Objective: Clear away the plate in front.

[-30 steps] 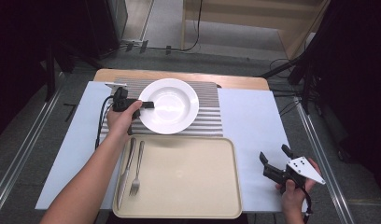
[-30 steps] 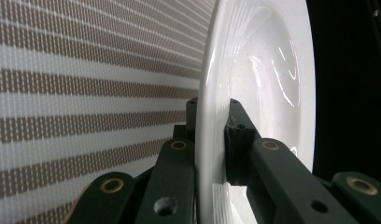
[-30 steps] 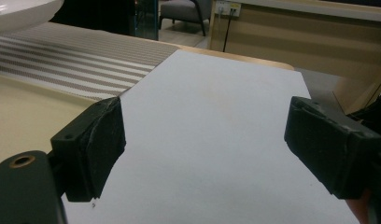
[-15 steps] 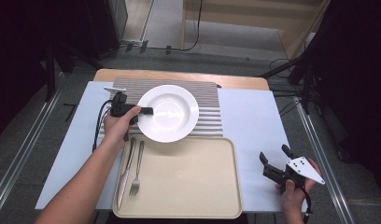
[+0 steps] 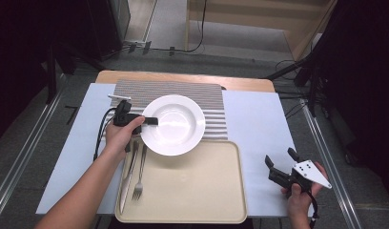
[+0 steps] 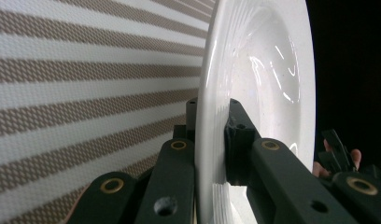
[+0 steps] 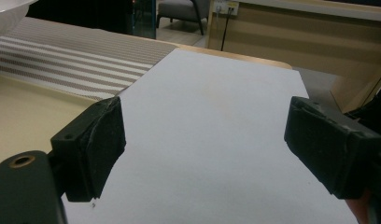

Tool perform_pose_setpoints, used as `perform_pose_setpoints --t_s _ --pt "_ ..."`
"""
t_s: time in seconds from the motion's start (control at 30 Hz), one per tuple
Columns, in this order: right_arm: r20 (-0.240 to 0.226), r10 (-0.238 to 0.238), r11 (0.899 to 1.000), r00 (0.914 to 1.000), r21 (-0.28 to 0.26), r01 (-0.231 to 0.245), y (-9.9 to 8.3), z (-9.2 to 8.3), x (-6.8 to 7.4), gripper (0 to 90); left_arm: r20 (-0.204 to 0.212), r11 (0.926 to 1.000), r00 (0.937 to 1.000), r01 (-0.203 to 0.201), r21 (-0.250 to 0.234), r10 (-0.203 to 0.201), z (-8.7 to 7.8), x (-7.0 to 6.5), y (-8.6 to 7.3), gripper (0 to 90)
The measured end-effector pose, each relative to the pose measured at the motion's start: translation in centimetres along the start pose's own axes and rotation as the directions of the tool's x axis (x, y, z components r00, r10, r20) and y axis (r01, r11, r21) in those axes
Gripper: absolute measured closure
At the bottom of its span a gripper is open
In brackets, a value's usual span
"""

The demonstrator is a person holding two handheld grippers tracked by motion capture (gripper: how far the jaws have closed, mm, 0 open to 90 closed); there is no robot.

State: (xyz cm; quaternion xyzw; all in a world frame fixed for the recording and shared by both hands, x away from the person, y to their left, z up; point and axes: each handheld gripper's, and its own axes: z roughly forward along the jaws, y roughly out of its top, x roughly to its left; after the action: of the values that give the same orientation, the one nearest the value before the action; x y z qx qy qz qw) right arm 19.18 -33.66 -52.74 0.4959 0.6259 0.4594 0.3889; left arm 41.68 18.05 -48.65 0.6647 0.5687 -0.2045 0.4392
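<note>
Left tongs (image 5: 152,121) pinch the left rim of a round white ceramic deep plate (image 5: 173,124); in the left gripper view one black jaw sits under the rim and one on top, pressed tight on the plate (image 6: 254,93). The plate hangs over the near edge of a brown-and-white striped woven placemat (image 5: 216,98) and overlaps the far left corner of a beige rectangular plastic tray (image 5: 192,186). Whether the plate touches the mat or is lifted clear cannot be told; in the left gripper view the striped mat (image 6: 86,84) runs right behind it. The left hand (image 5: 120,136) wraps the gripper body, a black cable (image 5: 101,133) looping off to the left.

A silver metal fork (image 5: 139,179) and a silver metal knife (image 5: 127,179) lie side by side on the left part of the tray, handles pointing to the far side, just beside the forearm.

Right tongs (image 5: 278,164) are spread wide and hold nothing, hovering near the right edge of the counter above the pale blue-grey sheet (image 5: 259,124), just right of the tray. The right hand (image 5: 297,195) grips the handle, with the grey three-cornered plate on top. In the right gripper view the two black pads (image 7: 93,140) stand well apart with bare sheet (image 7: 216,140) between them; the tray edge (image 7: 25,112) and the mat (image 7: 72,60) show at left.

The sheet covers a wooden counter (image 5: 183,78), its far edge exposed beyond the mat.
</note>
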Motion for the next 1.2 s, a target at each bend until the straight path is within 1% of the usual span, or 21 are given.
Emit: perform_pose_setpoints --t_s 0.07,0.23,0.4,0.5,0.57,0.6,0.63,0.7,0.87,1.07,1.2 --pt "0.001 -0.001 1.000 1.0000 0.001 0.001 0.0 0.0 0.0 13.3 -0.001 0.9998 0.9999 -0.014 0.012 0.014 0.0 -0.2 -0.4 81.8" --pt "0.002 -0.001 1.000 1.0000 0.001 0.001 0.0 0.0 0.0 13.3 0.010 0.9991 0.9997 -0.025 0.036 0.024 0.1 -0.6 -1.4 81.8" --pt "0.003 -0.001 1.000 1.0000 0.003 0.001 0.0 0.0 0.0 13.4 0.019 0.9962 0.9986 -0.050 0.070 0.049 0.3 -1.1 -2.5 81.8" --pt "0.004 -0.002 1.000 1.0000 0.003 0.002 0.0 0.0 0.0 13.3 0.030 0.9947 0.9983 -0.053 0.088 0.051 0.5 -1.1 -3.0 81.8" --pt "0.005 -0.002 1.000 1.0000 0.003 0.002 0.0 0.0 0.0 13.3 0.029 0.9939 0.9981 -0.056 0.095 0.054 0.7 -1.3 -3.4 81.8" --pt "0.004 -0.001 1.000 1.0000 0.004 0.001 0.0 0.0 0.1 13.3 0.026 0.9924 0.9976 -0.066 0.104 0.064 0.7 -1.3 -3.6 81.8" --pt "0.004 -0.004 1.000 1.0000 0.004 0.004 0.0 0.0 0.1 13.3 0.026 0.9923 0.9975 -0.068 0.103 0.066 0.7 -1.4 -3.8 81.8" --pt "0.004 -0.003 1.000 1.0000 0.003 0.003 0.0 0.0 0.1 13.3 0.025 0.9900 0.9969 -0.077 0.118 0.075 0.7 -1.5 -4.1 81.8" --pt "0.005 -0.003 1.000 1.0000 0.004 0.003 0.0 0.0 0.1 13.4 0.035 0.9848 0.9948 -0.100 0.142 0.096 0.8 -1.7 -5.0 81.8" --pt "0.005 -0.004 1.000 1.0000 0.005 0.004 0.0 0.0 0.1 13.3 0.045 0.9807 0.9939 -0.107 0.164 0.101 1.1 -1.6 -6.0 81.8" --pt "0.006 -0.005 1.000 1.0000 0.006 0.005 0.0 0.0 0.1 13.3 0.042 0.9795 0.9936 -0.110 0.169 0.105 1.1 -1.6 -6.6 81.8"
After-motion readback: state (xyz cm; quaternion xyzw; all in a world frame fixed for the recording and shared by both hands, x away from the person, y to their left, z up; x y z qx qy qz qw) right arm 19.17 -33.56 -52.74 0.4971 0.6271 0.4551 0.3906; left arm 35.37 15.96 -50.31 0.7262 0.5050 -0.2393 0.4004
